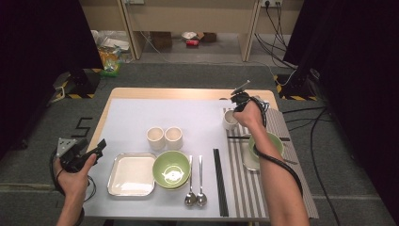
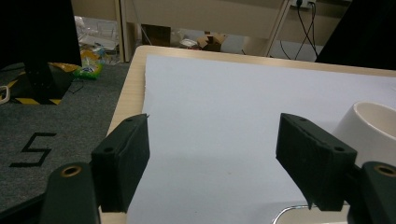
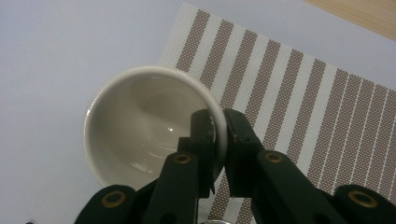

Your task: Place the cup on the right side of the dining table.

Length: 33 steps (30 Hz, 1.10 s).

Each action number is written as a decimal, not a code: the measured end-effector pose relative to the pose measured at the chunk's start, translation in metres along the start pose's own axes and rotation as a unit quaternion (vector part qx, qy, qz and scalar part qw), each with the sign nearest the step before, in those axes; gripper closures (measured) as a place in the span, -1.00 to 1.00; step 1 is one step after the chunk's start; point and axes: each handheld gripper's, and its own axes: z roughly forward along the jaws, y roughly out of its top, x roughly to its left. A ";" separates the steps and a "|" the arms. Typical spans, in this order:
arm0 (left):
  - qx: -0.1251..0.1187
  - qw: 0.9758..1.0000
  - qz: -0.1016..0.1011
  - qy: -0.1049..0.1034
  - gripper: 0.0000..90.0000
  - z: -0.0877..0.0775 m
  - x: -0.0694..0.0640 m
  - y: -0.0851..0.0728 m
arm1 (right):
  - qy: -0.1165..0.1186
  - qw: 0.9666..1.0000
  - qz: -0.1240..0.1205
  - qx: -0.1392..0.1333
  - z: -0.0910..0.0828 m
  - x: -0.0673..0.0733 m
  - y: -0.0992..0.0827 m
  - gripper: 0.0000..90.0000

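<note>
While fingers (image 3: 219, 122) pinch its rim, cup (image 3: 140, 121) overlaps placemat (image 3: 303, 107).

floor: grey carpet (image 1: 197, 75); back: wooden shelving (image 1: 188, 19); sides: black curtains (image 1: 37, 33)

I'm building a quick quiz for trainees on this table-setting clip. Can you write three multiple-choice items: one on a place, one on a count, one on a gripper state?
1. Where does the small white ceramic cup gripped by the right gripper sit?
A. at the left edge of the brown-striped woven placemat
B. on the square white plate
C. inside a green bowl

2. How many metal spoons lie beside the near green bowl?
A. one
B. two
C. four

3. How does the left gripper stand?
A. shut on a cup
B. shut on chopsticks
C. open, holding nothing

Answers: 1 A, the cup stands where mat meets table cover; 2 B, two spoons lie side by side; 3 C, its jaws stand wide apart over the bare cover.
</note>
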 end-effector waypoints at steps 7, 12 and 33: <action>0.000 1.000 0.000 0.000 -0.44 0.000 0.000 0.000 | 0.002 1.000 0.004 0.012 0.005 0.000 -0.001 0.84; 0.001 1.000 0.001 0.000 -0.44 0.000 0.000 -0.001 | 0.005 1.000 0.012 0.006 0.007 -0.001 0.001 0.83; 0.000 1.000 0.000 0.001 -0.44 0.000 0.001 0.000 | -0.003 0.999 0.022 -0.029 -0.005 -0.005 -0.001 0.51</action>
